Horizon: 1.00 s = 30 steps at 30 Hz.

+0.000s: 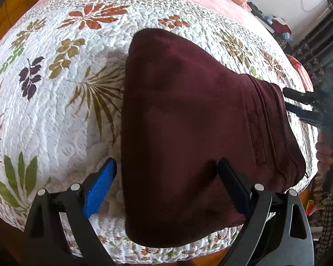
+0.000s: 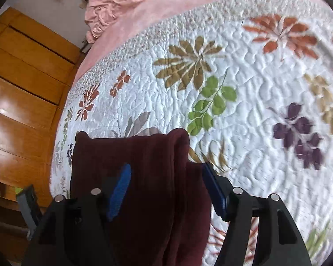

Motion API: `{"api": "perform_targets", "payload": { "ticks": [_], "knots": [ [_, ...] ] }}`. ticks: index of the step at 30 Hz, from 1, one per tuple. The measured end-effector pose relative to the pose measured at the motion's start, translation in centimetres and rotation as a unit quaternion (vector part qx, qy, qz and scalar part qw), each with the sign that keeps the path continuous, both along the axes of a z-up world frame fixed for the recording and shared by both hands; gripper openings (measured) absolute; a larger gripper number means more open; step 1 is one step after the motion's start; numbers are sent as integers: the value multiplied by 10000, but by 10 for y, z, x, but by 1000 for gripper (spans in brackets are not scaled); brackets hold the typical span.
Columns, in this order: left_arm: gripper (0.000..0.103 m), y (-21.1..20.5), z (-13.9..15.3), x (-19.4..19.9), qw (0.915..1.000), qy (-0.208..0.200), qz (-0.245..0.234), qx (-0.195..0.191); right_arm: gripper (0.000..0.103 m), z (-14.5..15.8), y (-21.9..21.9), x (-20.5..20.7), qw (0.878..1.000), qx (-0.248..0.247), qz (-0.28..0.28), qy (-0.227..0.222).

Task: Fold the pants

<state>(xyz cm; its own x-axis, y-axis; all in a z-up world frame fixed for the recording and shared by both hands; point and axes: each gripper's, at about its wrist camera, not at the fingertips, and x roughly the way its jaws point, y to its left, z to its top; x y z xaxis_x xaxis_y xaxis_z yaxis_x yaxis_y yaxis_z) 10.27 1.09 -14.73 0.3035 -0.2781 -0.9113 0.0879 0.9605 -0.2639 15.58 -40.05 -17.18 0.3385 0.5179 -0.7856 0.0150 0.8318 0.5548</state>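
Observation:
Dark maroon pants [image 1: 188, 122] lie folded on a white floral quilt [image 1: 55, 115], near its front edge. My left gripper [image 1: 166, 170] is open, its blue pads straddling the near left edge of the pants. In the right wrist view the pants [image 2: 139, 177] lie bunched between the fingers of my right gripper [image 2: 166, 175], which is open with its pads wide apart. The right gripper also shows in the left wrist view [image 1: 299, 102] at the waistband end on the right.
A pink blanket [image 2: 126, 4] and sheet cover the far side of the bed. Wooden cabinets [image 2: 22, 88] stand beside the bed. Cluttered shelves [image 1: 277, 22] and a person's hand [image 1: 326, 155] are at the right.

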Motion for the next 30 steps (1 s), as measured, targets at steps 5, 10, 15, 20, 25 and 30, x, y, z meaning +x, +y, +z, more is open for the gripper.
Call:
{"api": "perform_targets", "payload": {
  "ticks": [5,10,15,20,25,30],
  "knots": [
    [92,7,-1,15,9998,-18,208,73,49,-8,10,1,9998,-167,95,-72],
    [92,7,-6,34,9992,58,386,-14,10,-3,6,-5,9993,-235,52,-290],
    [92,8,0,43,9982,16,580,-129,7,21,-13,-20,9970,432,-154,-616],
    [92,3,7,41,9986,-98,501,-123,7,27,-29,-28,9967,135,-510,-610],
    [95,-12,-10,38,9993,-62,298,196,8,-15,-31,-20,9976,-18,-693,-91],
    [94,-3,-8,36,9992,57,383,105,43,7,-36,-42,9964,189,-705,-435]
  ]
}}
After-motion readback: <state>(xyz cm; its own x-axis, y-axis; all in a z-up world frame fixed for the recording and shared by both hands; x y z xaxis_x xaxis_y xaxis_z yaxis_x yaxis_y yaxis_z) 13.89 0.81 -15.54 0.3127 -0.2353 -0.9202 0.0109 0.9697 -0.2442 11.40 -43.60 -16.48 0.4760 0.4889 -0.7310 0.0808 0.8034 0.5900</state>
